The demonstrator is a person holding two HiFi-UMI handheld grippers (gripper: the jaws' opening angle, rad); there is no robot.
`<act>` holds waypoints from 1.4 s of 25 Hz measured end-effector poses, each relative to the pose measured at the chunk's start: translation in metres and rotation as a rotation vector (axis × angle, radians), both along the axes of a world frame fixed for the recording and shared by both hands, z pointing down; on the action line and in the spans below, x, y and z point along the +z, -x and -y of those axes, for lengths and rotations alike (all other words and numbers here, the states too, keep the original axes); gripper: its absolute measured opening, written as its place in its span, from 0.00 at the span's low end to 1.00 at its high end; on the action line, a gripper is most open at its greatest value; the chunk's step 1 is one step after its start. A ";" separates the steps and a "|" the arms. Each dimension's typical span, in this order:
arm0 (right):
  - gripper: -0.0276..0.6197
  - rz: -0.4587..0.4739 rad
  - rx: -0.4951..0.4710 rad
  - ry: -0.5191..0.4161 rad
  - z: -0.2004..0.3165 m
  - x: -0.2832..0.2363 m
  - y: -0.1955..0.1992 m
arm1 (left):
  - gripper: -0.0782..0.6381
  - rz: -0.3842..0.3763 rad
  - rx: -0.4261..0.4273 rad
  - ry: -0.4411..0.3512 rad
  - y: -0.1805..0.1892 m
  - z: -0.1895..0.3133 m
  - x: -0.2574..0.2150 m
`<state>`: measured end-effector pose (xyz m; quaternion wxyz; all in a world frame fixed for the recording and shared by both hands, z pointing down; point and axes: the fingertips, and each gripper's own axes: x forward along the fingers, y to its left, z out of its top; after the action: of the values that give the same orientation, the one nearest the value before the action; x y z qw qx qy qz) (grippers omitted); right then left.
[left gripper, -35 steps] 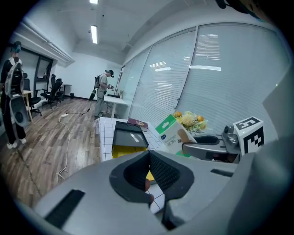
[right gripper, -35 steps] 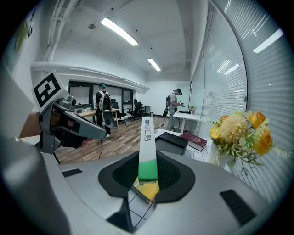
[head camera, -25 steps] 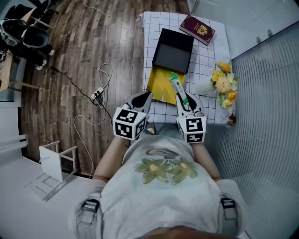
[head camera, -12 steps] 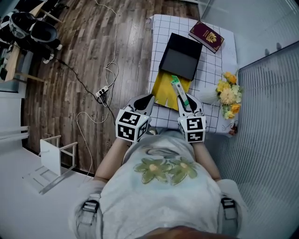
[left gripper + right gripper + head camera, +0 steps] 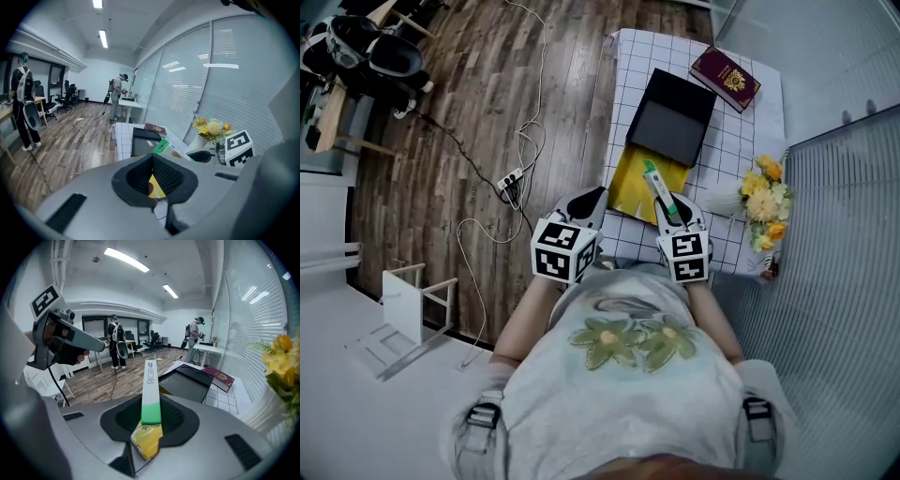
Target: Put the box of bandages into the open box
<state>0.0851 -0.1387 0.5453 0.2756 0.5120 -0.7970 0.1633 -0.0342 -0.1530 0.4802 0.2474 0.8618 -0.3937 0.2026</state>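
Observation:
My right gripper (image 5: pixel 668 208) is shut on the bandage box (image 5: pixel 658 186), a long, thin white box with a green band; its lower end sits between the jaws (image 5: pixel 151 427) and the rest (image 5: pixel 150 380) sticks out forward. It is above a yellow sheet (image 5: pixel 636 180) on the gridded tablecloth. The open black box (image 5: pixel 671 118) lies just beyond the bandage box's tip, also seen in the right gripper view (image 5: pixel 185 384) and the left gripper view (image 5: pixel 142 144). My left gripper (image 5: pixel 584 203) hovers at the table's near-left edge, its jaws a narrow gap apart and empty (image 5: pixel 152 180).
A dark red booklet (image 5: pixel 726 78) lies at the table's far right corner. A vase of yellow flowers (image 5: pixel 766 202) stands at the right edge by a glass wall with blinds. A cable and power strip (image 5: pixel 512 178) cross the wooden floor on the left. People stand far off.
The head view has drifted, so the table sits further right in the frame. Both grippers stay almost where they were, the right still holding the bandage box.

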 end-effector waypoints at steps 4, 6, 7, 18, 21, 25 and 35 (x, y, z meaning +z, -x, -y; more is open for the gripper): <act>0.18 -0.002 -0.016 0.038 0.003 0.013 0.002 | 0.12 0.002 -0.010 0.004 0.000 0.005 0.002; 0.18 -0.005 -0.022 0.054 0.004 0.019 0.002 | 0.12 0.003 -0.014 0.007 0.000 0.007 0.003; 0.18 -0.007 -0.025 0.060 0.004 0.022 0.002 | 0.12 0.004 -0.017 0.008 0.001 0.008 0.003; 0.18 -0.029 -0.060 0.111 0.014 0.047 0.003 | 0.12 0.004 -0.053 0.032 0.006 0.016 0.012; 0.18 -0.031 -0.073 0.132 0.015 0.055 0.004 | 0.12 0.005 -0.059 0.033 0.006 0.018 0.013; 0.18 -0.023 -0.078 0.167 0.014 0.065 0.004 | 0.12 0.009 -0.071 0.036 0.008 0.019 0.013; 0.18 -0.046 -0.111 0.213 0.014 0.089 0.009 | 0.12 0.032 -0.109 0.063 0.023 0.014 0.024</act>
<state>0.0761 -0.1528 0.6342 0.3553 0.4387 -0.7956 0.2196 -0.0575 -0.1672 0.5046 0.2788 0.8276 -0.4374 0.2147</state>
